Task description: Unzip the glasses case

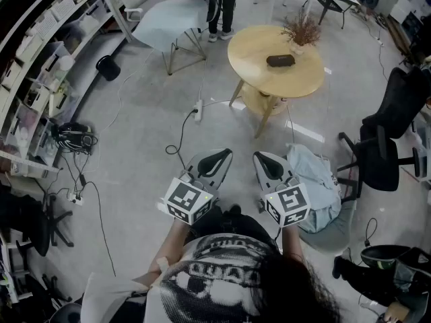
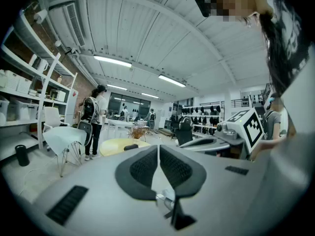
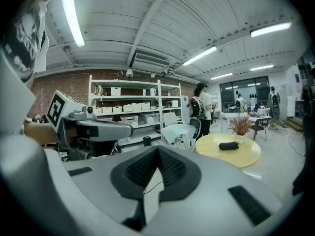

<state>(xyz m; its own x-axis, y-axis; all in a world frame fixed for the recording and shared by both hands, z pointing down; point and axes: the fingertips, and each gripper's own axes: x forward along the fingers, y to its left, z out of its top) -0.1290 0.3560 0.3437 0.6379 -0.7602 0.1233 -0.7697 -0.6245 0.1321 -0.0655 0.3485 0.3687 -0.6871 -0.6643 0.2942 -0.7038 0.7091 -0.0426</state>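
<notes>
Head view: person stands well back from the round table (image 1: 250,69). The glasses case (image 1: 280,60) lies on top, near the middle, just beside a dried plant (image 1: 301,31). Left gripper (image 1: 217,159) & right gripper (image 1: 267,163) are held side by side at waist level, apart from each other, tips toward the table, nothing between them and the case but bare floor. Reads as a carry/approach posture, since the case is too far off for any reach. Another person (image 1: 222,5) stands beyond the table by a pale chair (image 1: 168,20). Finger state is hard to judge from up here.

Left gripper view: fingers (image 2: 143,168) closed tip to tip, nothing betw. them, so left is empty. The case shows as a small dark lump just above the left finger, on the yellow tabletop, far off. Right gripper's marker cube (image 2: 251,127) sits off to the right. This view gives the closure clearly, but the case is tiny and no zip can be made out.

Right gripper view: fingers also pressed together, empty. The case (image 3: 228,145) is plainer here, lying flat on the table beside the plant, off to the right of the fingers. White shelving (image 3: 128,109) fills the background. Zip side can't be told from any view.

Judgement: task not begun. Next calls for walking in, one gripper pinning the case, the other taking the zip pull.
</notes>
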